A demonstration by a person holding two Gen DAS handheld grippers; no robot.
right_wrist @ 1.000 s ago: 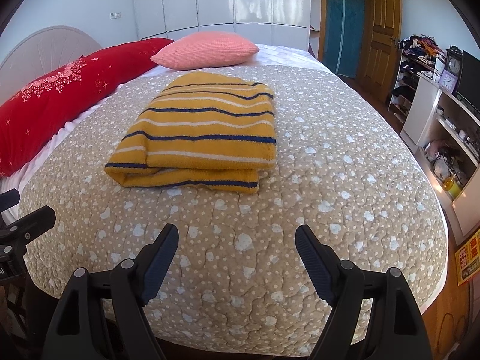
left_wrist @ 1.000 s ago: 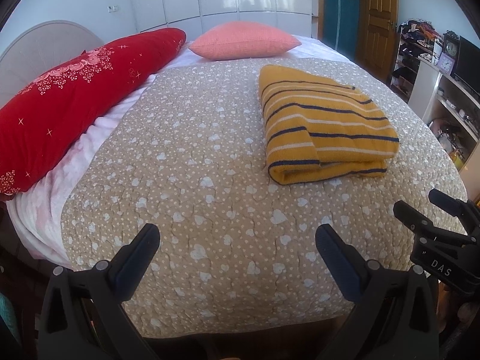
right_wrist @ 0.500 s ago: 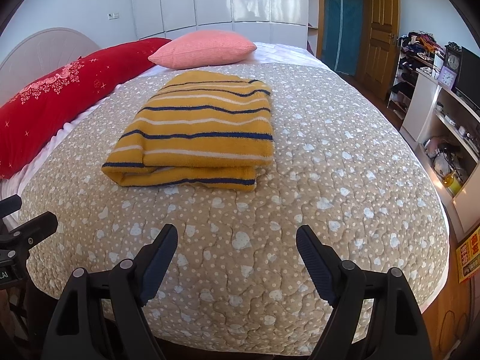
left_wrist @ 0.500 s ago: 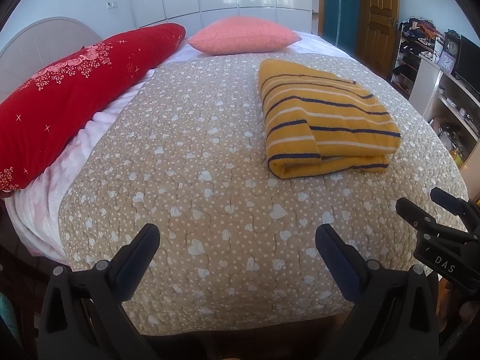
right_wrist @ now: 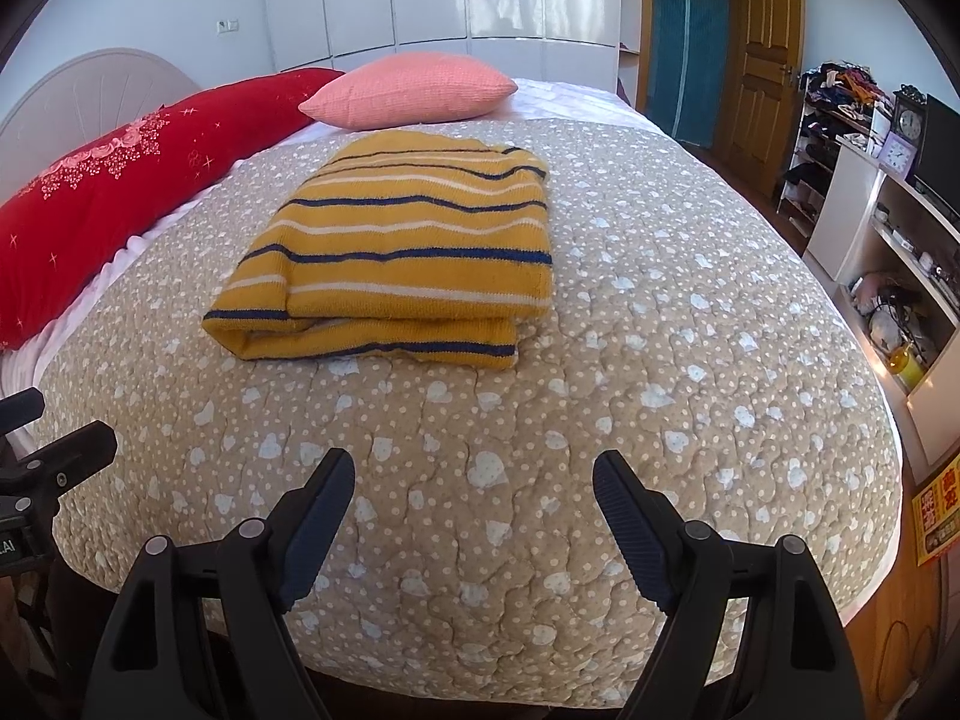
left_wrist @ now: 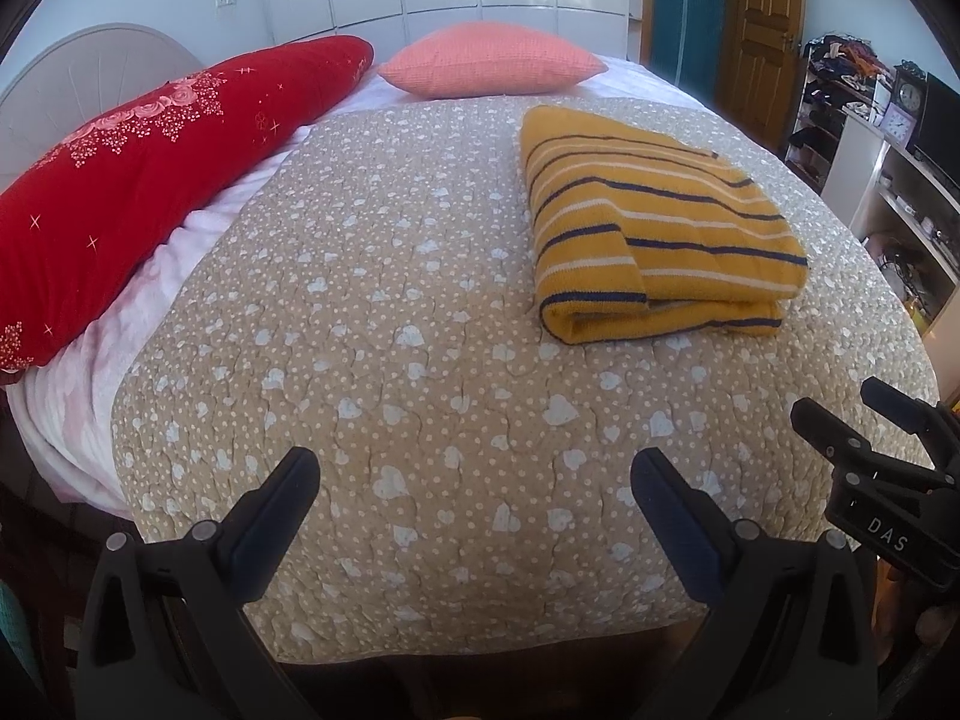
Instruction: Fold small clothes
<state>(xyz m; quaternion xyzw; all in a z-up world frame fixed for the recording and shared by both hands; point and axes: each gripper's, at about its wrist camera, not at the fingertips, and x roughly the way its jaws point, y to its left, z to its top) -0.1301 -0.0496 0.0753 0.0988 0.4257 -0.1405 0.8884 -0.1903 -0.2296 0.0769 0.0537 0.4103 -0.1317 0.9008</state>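
**Op A:** Left wrist view first: my left tongs (left_wrist: 474,474) hang spread wide over the near edge of the bed (left_wrist: 420,420), holding nothing. Where do you see the sweater?

**Op B:** On the quilt, ahead and to your right. The sweater (left_wrist: 654,228) lies flat in a squared bundle, well apart from both pairs of tongs. The right tongs (right_wrist: 474,480) are likewise spread and empty; from the right wrist view the sweater (right_wrist: 402,252) sits ahead and a little left.

**Op A:** So which step am I in?

**Op B:** I judge the folding of this piece is done: edges stacked, near edge a rounded fold, one sleeve tucked along the left side. I see no second garment on the bed.

**Op A:** Next move?

**Op B:** Either stop, or tidy. The bottom layer peeks out at the near right corner. If I tidy, I would pinch only that corner with the right tongs and draw it in gently, since knit drags and the stack could slide.
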